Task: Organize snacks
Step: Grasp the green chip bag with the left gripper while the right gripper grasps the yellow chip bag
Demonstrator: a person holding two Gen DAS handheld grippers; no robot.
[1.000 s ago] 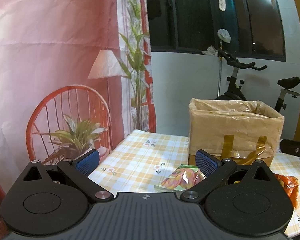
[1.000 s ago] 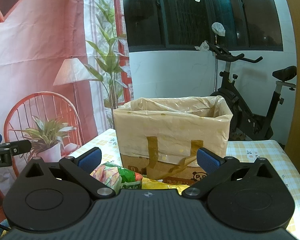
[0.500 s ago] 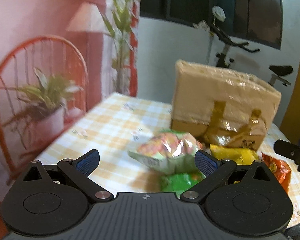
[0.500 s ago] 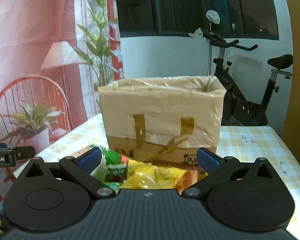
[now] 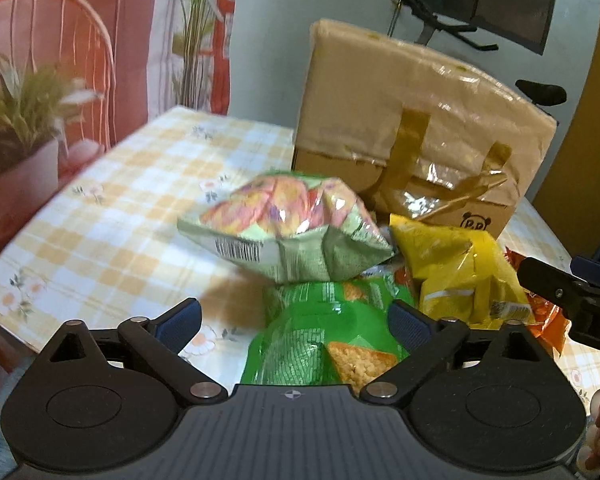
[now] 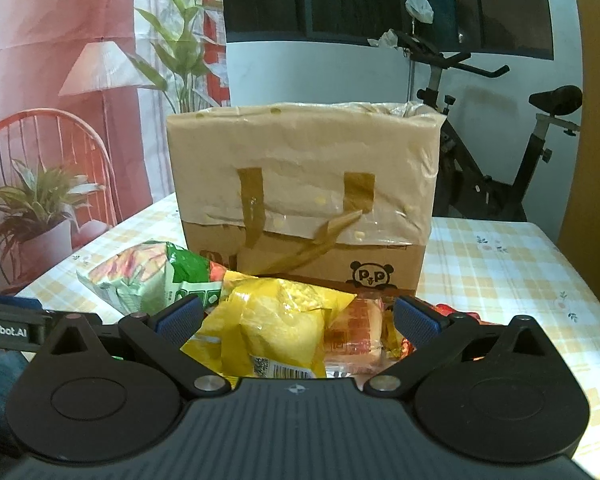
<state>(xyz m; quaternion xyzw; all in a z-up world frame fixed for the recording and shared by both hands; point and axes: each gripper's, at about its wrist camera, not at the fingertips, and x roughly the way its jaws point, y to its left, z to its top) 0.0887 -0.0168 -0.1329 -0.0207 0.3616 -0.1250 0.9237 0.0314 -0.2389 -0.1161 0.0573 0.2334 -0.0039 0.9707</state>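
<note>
A pile of snack bags lies in front of a plastic-lined cardboard box [image 5: 412, 132] [image 6: 300, 200]. A pale green bag [image 5: 284, 224] [image 6: 128, 276] rests on top of a bright green bag [image 5: 324, 336]. A yellow bag [image 5: 456, 276] [image 6: 276, 320] lies to the right, with an orange bag [image 5: 548, 320] and a clear-wrapped orange pack [image 6: 352, 332] beside it. My left gripper [image 5: 296, 322] is open, low over the bright green bag. My right gripper [image 6: 298, 314] is open, just over the yellow bag. It shows at the right edge of the left wrist view [image 5: 572, 288].
The table [image 5: 112, 216] [image 6: 508, 264] has a yellow checked cloth; its left edge is close to the pile. An exercise bike [image 6: 492, 168] stands behind the table to the right. A printed backdrop with a red chair and a plant [image 6: 40, 184] hangs at the left.
Both grippers have come down and forward toward the snack pile, which now fills the space between their fingers. Both stayed open. The box looks nearer.
</note>
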